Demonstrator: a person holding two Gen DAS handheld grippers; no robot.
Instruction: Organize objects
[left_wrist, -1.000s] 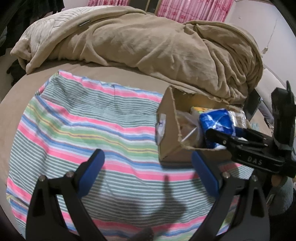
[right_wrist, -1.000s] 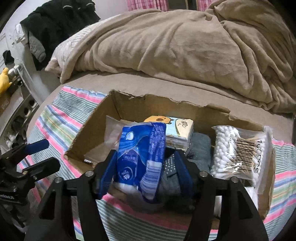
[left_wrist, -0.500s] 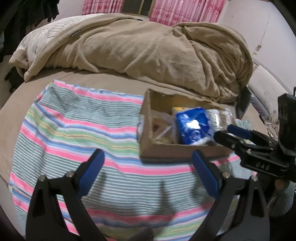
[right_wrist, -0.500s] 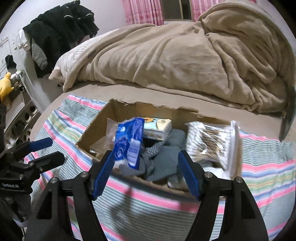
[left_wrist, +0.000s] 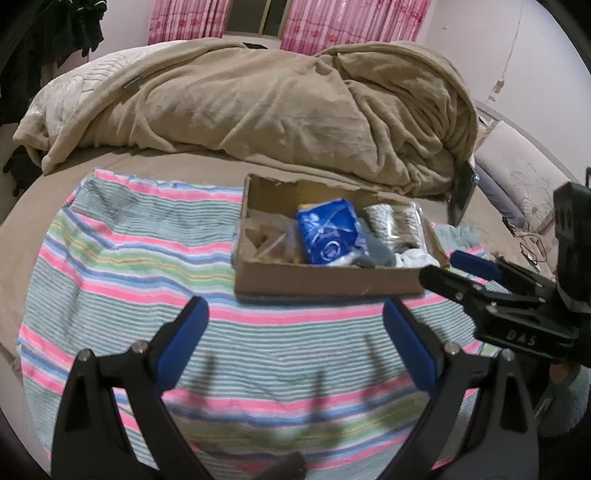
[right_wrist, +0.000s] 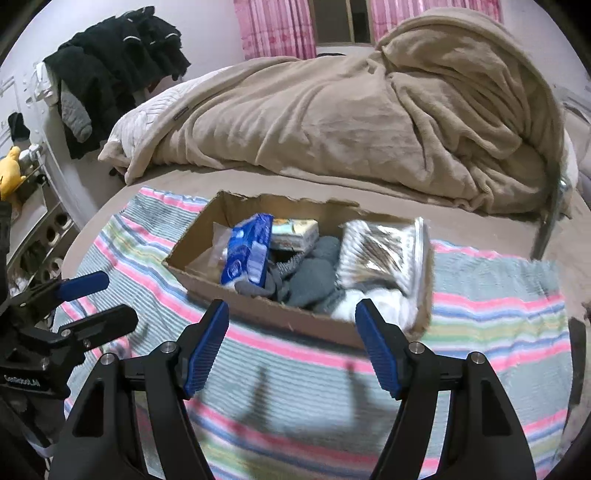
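Only my right cam shows the tissue pack (right_wrist: 295, 233) behind the one blue pack (right_wrist: 248, 254) in the box (right_wrist: 280, 314). Left gripper (left_wrist: 295, 334) and right gripper (right_wrist: 291, 341) both spread, empty.

I log, at frame centre, a cardboard box (right_wrist: 280, 317): matt brown, rough torn rim. Blue tissue pack (right_wrist: 248, 254): glossy plastic film. Cotton-swab bag (right_wrist: 384, 254): clear, shiny plastic. Grey socks (right_wrist: 314, 273): soft knit cloth. Beneath, striped towel (left_wrist: 122, 258): woven, matt. Upper frame, beige blanket (right_wrist: 351, 110): plush fleece. Lower frame, my right hand-held gripper (right_wrist: 291, 339): matt black plastic, ribbed blue pads (right_wrist: 207, 343).
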